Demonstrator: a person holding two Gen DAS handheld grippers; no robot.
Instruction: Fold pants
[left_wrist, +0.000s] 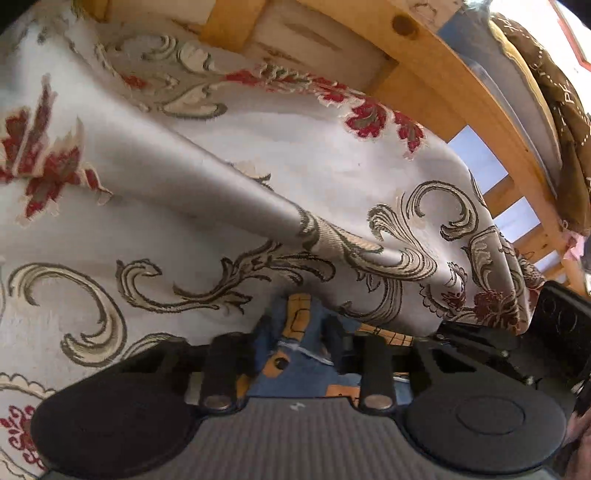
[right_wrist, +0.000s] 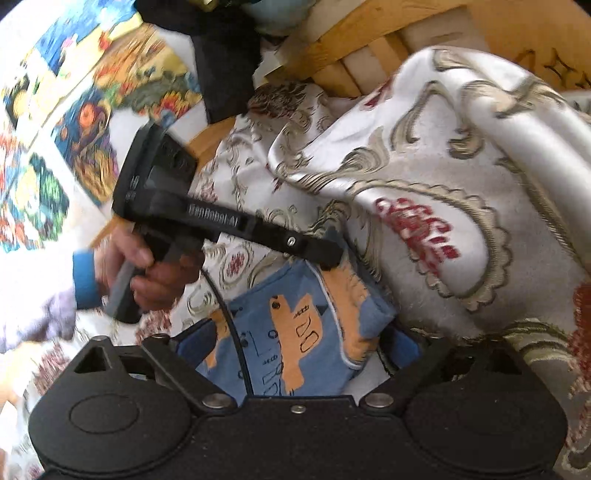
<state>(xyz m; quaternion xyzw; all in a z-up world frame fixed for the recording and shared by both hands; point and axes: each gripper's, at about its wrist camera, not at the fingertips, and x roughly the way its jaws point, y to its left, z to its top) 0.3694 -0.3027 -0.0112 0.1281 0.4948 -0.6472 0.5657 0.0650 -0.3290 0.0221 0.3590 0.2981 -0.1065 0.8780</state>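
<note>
Your pants, blue with orange printed shapes, lie bunched on the patterned cloth, just beside a raised fold of that cloth, and both tools are on them; the left gripper has its fingers drawn close with blue fabric between them, so you appear to be pinching an edge of the pants; from the right wrist view the same tool reaches in from the left and its tip meets the top of the garment, held by your hand. The right gripper stands spread, its fingers either side of the pants and not yet gripping.

To do this step well, I judge you should close the right tool on the near edge before lifting, so both corners travel together; keep the pinch on pants alone, since the cloth's fold sits touching the garment and could be caught with it; pull the fabric taut and flat before laying one half over the other.

No container shows in either view; only a wooden frame beyond the cloth.
</note>
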